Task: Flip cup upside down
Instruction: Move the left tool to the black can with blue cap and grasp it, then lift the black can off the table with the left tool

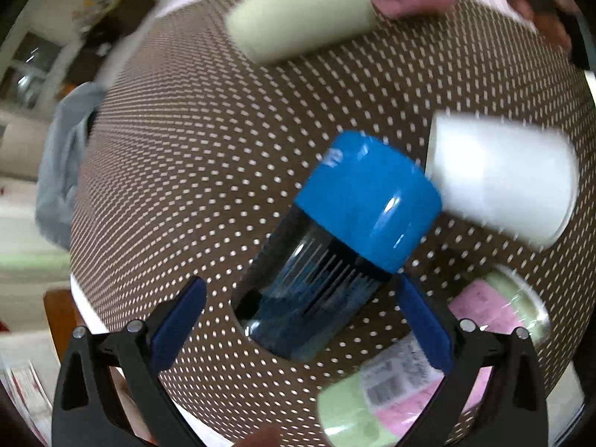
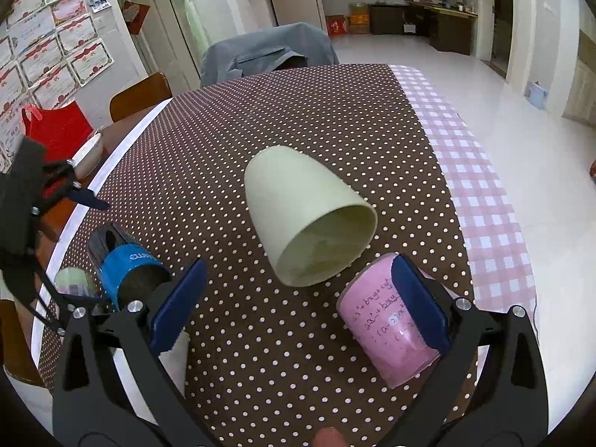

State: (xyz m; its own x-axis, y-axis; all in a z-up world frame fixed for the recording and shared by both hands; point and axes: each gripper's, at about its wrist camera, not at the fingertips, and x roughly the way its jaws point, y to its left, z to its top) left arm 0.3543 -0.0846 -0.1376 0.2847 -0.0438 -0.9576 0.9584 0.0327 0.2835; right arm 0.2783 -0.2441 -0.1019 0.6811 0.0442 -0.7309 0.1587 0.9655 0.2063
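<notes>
A pale green cup (image 2: 309, 219) lies on its side on the dotted brown tablecloth (image 2: 298, 119), mouth toward my right gripper (image 2: 298, 298), which is open just short of it. It shows blurred at the top of the left wrist view (image 1: 301, 15). A blue and clear cup (image 1: 357, 219) lies on its side just ahead of my open left gripper (image 1: 298, 320), its clear part between the fingertips. The same cup (image 2: 126, 260) shows at lower left in the right wrist view, next to the left gripper (image 2: 74, 193).
A white cup (image 1: 503, 178) lies on its side right of the blue one. A pink cup (image 2: 391, 320) lies by my right fingertip. A green and pink labelled cup (image 1: 428, 372) lies near my left gripper. A chair with a grey jacket (image 2: 268, 56) stands beyond the table.
</notes>
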